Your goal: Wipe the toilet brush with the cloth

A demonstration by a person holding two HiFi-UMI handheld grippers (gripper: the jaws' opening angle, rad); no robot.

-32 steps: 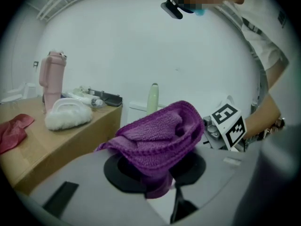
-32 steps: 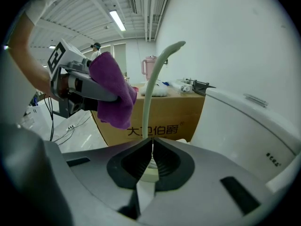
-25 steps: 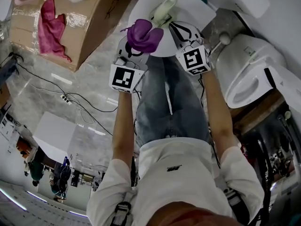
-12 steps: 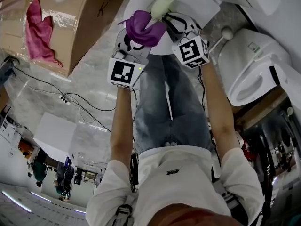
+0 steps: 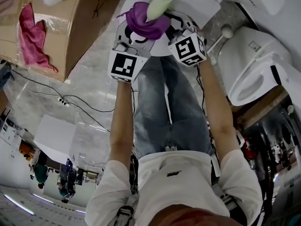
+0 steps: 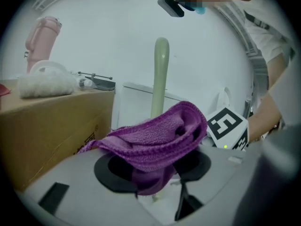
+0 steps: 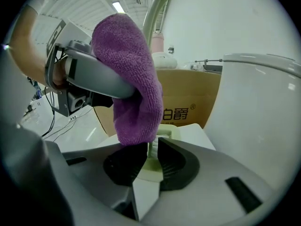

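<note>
A pale green toilet brush (image 5: pixel 162 1) stands upright over a white surface (image 5: pixel 200 4). My right gripper (image 7: pixel 151 157) is shut on its lower stem (image 7: pixel 153 164). A purple cloth (image 5: pixel 143 22) is bunched around the handle (image 6: pixel 160 74) and drapes over my left gripper (image 6: pixel 155 168). That gripper's jaws have just been opening and now stand wide; the cloth (image 6: pixel 155 138) lies loosely across and between them, not pinched. In the head view the left gripper (image 5: pixel 140 36) sits just left of the right gripper (image 5: pixel 173 23). The brush head is hidden.
A cardboard box (image 5: pixel 89 18) holding a pink rag (image 5: pixel 30 32) stands to the left, with a white fluffy item (image 6: pixel 44 84) and a pink bottle (image 6: pixel 40 36) on top. A toilet (image 5: pixel 249 74) is at the right. Cables (image 5: pixel 70 100) trail over the floor.
Both grippers, the cloth and the brush have shifted toward the top of the head view. The cloth now sits lower along the handle.
</note>
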